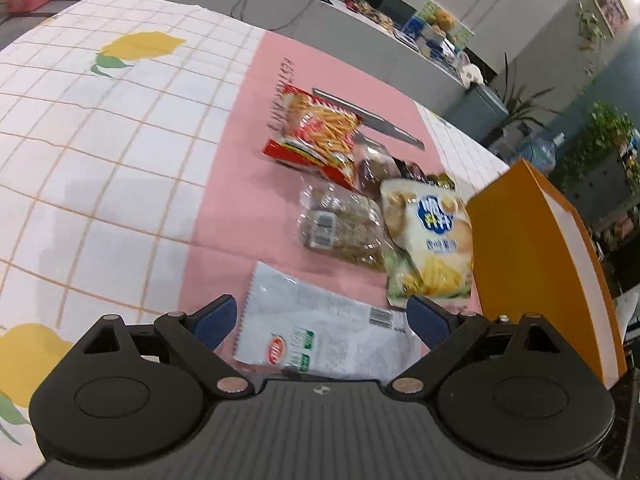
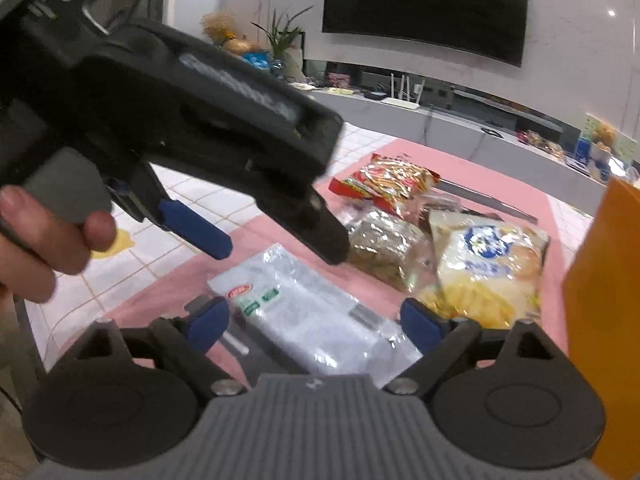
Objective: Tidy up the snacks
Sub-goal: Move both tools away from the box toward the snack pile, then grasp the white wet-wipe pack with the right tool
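Observation:
A white snack packet (image 1: 320, 332) (image 2: 304, 312) lies flat on the pink strip of the tablecloth (image 1: 224, 184). My left gripper (image 1: 322, 320) hangs open over it, its blue pads (image 1: 216, 322) clear of the packet on either side. My right gripper (image 2: 316, 324) is open too, its jaws standing wide either side of the packet's near end. In the right wrist view a hand (image 2: 36, 248) holds the left gripper (image 2: 280, 252) above the packet's far end. Beyond lie a yellow chip bag (image 1: 432, 240) (image 2: 488, 264), a clear packet of brown snacks (image 1: 344, 228) and a red packet of sticks (image 1: 320, 132).
An orange box (image 1: 532, 264) (image 2: 600, 300) stands upright at the right, next to the chip bag. A long metal strip (image 1: 372, 120) lies behind the red packet. The white checked cloth (image 1: 100, 160) spreads out to the left. A grey counter with clutter runs behind the table.

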A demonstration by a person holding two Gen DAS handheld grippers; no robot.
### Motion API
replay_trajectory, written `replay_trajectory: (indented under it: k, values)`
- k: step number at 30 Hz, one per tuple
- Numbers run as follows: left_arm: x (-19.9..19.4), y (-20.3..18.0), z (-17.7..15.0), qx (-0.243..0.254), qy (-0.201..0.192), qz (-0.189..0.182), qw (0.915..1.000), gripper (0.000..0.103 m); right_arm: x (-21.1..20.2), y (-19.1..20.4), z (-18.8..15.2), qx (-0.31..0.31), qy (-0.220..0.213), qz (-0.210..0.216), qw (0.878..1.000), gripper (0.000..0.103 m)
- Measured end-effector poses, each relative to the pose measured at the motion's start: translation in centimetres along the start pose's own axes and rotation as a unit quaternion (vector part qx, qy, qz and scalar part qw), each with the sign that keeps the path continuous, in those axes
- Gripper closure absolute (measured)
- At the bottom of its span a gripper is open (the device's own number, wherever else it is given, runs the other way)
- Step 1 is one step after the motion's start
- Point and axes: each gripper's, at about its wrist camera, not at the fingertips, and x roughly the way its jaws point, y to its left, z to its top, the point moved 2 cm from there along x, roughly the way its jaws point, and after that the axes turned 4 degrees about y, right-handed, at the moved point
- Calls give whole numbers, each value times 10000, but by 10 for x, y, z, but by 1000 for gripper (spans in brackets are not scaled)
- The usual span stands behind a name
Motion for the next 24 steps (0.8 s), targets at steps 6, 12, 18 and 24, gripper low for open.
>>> replay_trajectory:
  k: [6,12,18,24]
  values:
    - [4,5,3,-164,86,-80,9998,0,26,2,8,-85,208,268,9994,13]
    - [2,2,0,-68,99,-82,9999,0,31,-2,9,142,318,189,9992,34]
    - [-1,4,-2,-131,144,-151,9997,0,11,1,3,323,624,-71,9975,42]
    - [-3,3,-3,-114,129,-165,9997,0,6,5,-4,117,875,214,9959,27]
